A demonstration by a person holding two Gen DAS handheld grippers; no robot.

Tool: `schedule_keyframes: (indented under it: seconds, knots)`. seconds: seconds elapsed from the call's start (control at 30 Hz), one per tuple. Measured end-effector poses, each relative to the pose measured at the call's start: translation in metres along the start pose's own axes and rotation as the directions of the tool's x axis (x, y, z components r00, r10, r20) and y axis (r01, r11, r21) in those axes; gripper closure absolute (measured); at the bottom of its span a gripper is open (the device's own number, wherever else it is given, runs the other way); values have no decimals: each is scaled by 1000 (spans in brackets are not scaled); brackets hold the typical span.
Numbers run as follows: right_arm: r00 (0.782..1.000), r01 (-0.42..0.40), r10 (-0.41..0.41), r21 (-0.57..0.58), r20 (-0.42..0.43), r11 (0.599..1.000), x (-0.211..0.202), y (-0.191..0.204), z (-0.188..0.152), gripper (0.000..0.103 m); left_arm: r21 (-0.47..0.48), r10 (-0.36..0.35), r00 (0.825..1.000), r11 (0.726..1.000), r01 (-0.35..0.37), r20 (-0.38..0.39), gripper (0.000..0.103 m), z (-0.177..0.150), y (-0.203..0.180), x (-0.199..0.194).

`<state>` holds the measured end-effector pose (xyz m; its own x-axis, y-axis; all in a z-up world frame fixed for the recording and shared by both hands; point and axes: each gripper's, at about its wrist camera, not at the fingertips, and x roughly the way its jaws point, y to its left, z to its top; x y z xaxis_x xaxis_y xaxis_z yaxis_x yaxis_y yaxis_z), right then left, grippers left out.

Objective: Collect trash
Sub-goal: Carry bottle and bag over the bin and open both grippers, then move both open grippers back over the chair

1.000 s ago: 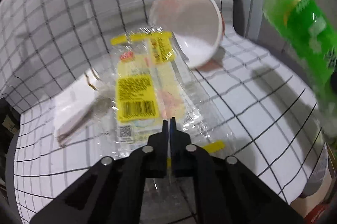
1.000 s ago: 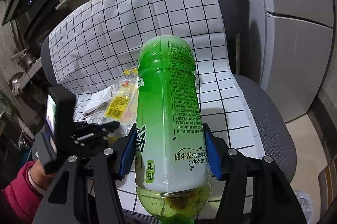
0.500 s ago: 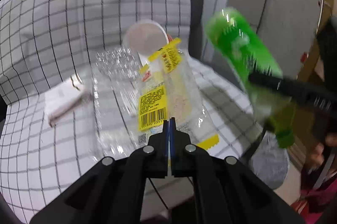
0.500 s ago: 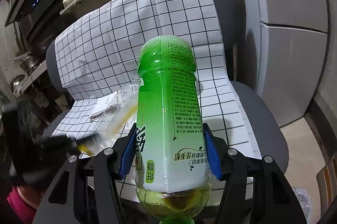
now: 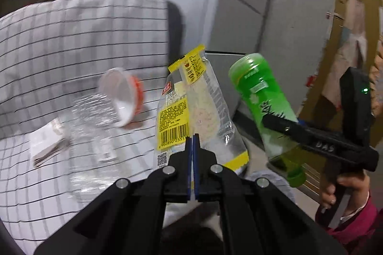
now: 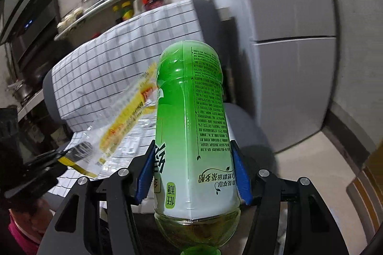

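Clear plastic food wrapper with yellow label [image 5: 191, 111] hangs pinched in the fully closed left gripper [image 5: 192, 137], lifted off the checked cloth-covered chair [image 5: 71, 39]. Green plastic drink bottle [image 6: 191, 123] sits cap-down, clamped between the right gripper [image 6: 192, 171] pads. White paper cup with red rim [image 5: 119, 97] remains on the seat. Both items have risen clear since a second ago; open floor on the right.

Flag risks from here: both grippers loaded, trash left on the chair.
1. The left gripper pinches only the lower edge of the clear wrapper; the thin film could slip out.
2. The right gripper holds the green bottle cap-down near its neck; the smooth label might slide.
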<state>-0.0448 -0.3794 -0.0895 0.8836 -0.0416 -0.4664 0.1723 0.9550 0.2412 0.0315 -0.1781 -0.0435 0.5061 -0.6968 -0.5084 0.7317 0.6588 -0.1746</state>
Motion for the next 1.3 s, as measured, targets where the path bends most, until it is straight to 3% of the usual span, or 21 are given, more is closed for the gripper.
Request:
schedule_keyframes:
  seconds: [0.23,0.47,0.7,1.0,1.07,1.1,1.2,1.3]
  knots:
    - [985,169,-172,117,19,979,-55,-66,-29,45,104,-147,989,984,148,-19,103,-13,-77,18]
    - [948,304,-317,223,26,926,-98,-117,-60,45,198,-271,953,935,294,-136,103,-37,-137,51]
    - [921,380,-387,331,-49,864,-99,-167,-96,45,250,-264,897,898,363,-355,103,-71,-175,100]
    - [920,392,-353,424,-171,817,-69,-210,-136,43,235,-232,836,892,387,-496,103,-94,-195,158]
    - [927,375,-311,462,-211,803,-58,-223,-145,41,239,-218,834,894,379,-507,103,-100,-198,165]
    - [929,370,-301,474,-216,799,-55,-225,-148,39,237,-215,829,894,380,-517,95,-101,-198,170]
    - [928,373,-301,495,-221,785,-50,-231,-150,35,224,-206,831,904,363,-516,46,-101,-196,176]
    - [926,378,-312,487,-215,787,-51,-231,-146,34,198,-219,836,912,359,-504,45,-98,-189,173]
